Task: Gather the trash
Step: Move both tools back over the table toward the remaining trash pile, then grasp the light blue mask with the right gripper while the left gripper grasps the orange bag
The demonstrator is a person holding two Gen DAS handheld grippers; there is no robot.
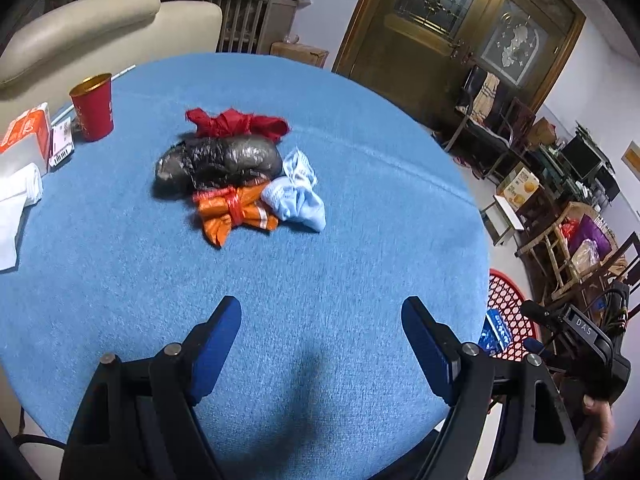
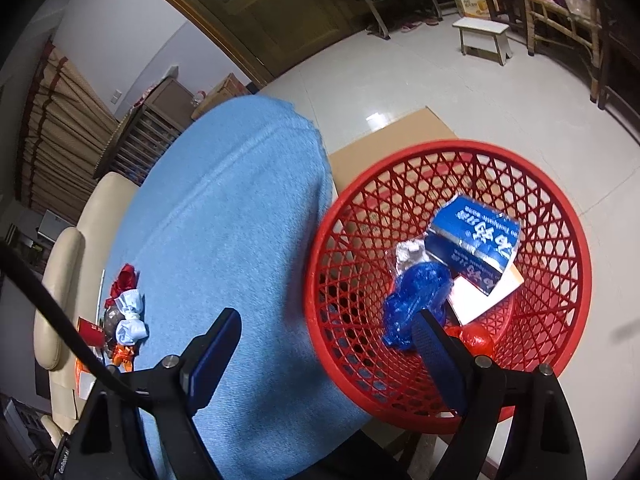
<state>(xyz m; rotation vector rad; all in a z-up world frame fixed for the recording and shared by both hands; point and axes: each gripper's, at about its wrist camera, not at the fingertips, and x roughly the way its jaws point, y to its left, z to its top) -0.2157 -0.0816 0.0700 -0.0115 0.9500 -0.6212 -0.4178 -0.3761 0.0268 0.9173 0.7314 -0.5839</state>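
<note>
On the round blue table (image 1: 360, 200) lies a cluster of knotted bags: a red bag (image 1: 236, 122), a black bag (image 1: 220, 160), an orange bag (image 1: 232, 210) and a pale blue bag (image 1: 298, 196). My left gripper (image 1: 322, 312) hovers open over bare cloth, well short of them. My right gripper (image 2: 324, 322) is open and empty, straddling the table edge and the red mesh basket (image 2: 560, 208). Inside the basket lie a blue carton (image 2: 472, 240), a crumpled blue bag (image 2: 416, 296), white paper and a red bag (image 2: 476, 338).
A red cup (image 1: 93, 106), a tissue pack (image 1: 24, 136) and a white cloth (image 1: 16, 204) sit at the table's left edge. Beyond it stands a cream sofa (image 1: 88, 20). Flat cardboard (image 2: 400, 136) lies under the basket; a small stool (image 2: 484, 38) and chairs stand farther off.
</note>
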